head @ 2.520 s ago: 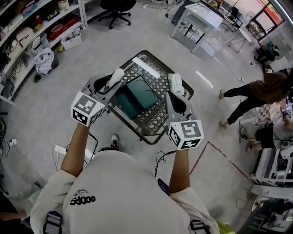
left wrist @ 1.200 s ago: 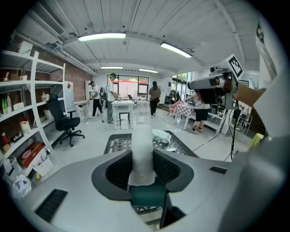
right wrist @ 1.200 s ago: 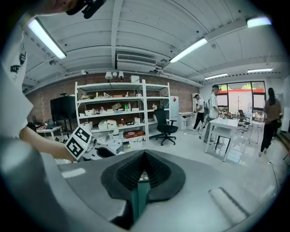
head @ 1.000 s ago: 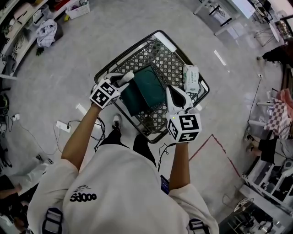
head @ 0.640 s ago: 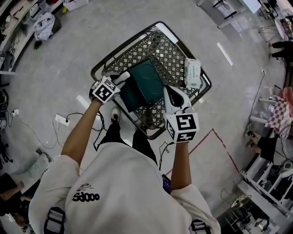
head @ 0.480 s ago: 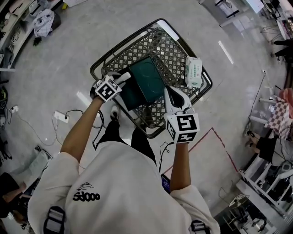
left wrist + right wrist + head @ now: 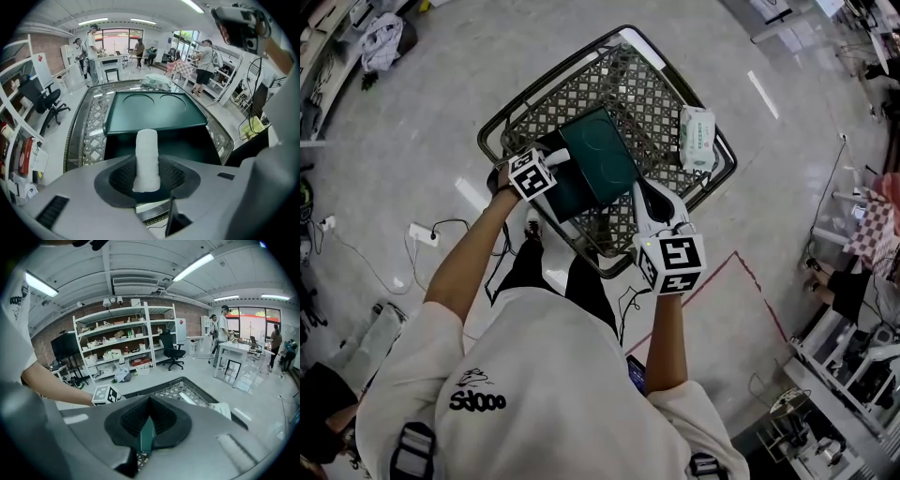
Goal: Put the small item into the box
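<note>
A dark green box (image 7: 600,164) lies on a wire-mesh table (image 7: 647,84). Its lid (image 7: 154,110), embossed with two circles, is lifted, and the dark inside (image 7: 187,145) shows beneath it. My left gripper (image 7: 553,167) is shut on a small white cylinder (image 7: 146,159) at the box's near left corner; the cylinder points toward the opening. My right gripper (image 7: 637,192) is shut on the lid's thin green edge (image 7: 147,434) at the box's near right side.
A white pack of wipes (image 7: 697,138) lies at the table's right rim. A power strip (image 7: 422,234) and a red tape line (image 7: 741,272) are on the floor. Shelves (image 7: 117,348), an office chair (image 7: 172,348) and standing people (image 7: 205,58) surround the table.
My left gripper has carried the white cylinder from the table's left side in to the box's near left corner. The right gripper has kept its hold on the lid.
</note>
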The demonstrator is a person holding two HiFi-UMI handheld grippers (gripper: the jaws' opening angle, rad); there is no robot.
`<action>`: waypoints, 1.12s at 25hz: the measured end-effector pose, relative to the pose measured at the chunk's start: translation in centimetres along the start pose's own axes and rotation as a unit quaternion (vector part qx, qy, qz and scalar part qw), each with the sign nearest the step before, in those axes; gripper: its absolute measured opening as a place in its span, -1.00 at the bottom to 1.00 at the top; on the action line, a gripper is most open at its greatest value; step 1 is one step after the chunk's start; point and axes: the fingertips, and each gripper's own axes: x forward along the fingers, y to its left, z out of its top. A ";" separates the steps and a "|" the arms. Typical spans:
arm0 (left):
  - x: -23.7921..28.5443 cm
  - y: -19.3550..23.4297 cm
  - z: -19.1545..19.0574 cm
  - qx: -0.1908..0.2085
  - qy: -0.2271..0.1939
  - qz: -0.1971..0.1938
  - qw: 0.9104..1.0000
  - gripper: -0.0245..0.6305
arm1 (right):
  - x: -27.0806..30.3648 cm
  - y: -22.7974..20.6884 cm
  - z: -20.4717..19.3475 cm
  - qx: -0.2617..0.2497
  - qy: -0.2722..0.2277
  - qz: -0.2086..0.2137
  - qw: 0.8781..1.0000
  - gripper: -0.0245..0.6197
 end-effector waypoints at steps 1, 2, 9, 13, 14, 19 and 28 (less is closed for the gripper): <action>0.2 -0.2 0.1 0.008 0.007 -0.003 1.000 -0.48 | 0.0 -0.1 -0.2 0.002 0.001 -0.001 1.000 -0.89; 0.3 -0.3 0.1 0.017 0.014 -0.006 1.000 -0.48 | 0.0 -0.2 -0.3 0.004 0.003 -0.002 1.000 -0.89; 1.9 -0.6 -0.7 0.086 0.066 0.003 0.994 -0.48 | 0.0 -0.6 -1.0 0.011 0.009 -0.005 1.000 -0.89; 2.5 -0.9 -1.0 0.107 0.078 -0.004 0.991 -0.47 | -0.1 -0.7 -1.3 0.013 0.012 -0.008 1.000 -0.89; 2.7 -0.9 -1.0 0.110 0.080 -0.005 0.991 -0.46 | -0.1 -0.7 -1.4 0.013 0.013 -0.009 1.000 -0.89; 3.2 -1.1 -0.9 0.110 0.083 -0.012 0.990 -0.39 | -0.3 -0.8 -1.7 0.016 0.015 -0.012 1.000 -0.89; 1.6 -1.2 -0.6 0.053 0.046 -0.012 0.997 -0.39 | -1.3 -1.2 -1.5 0.016 0.009 -0.022 1.000 -0.89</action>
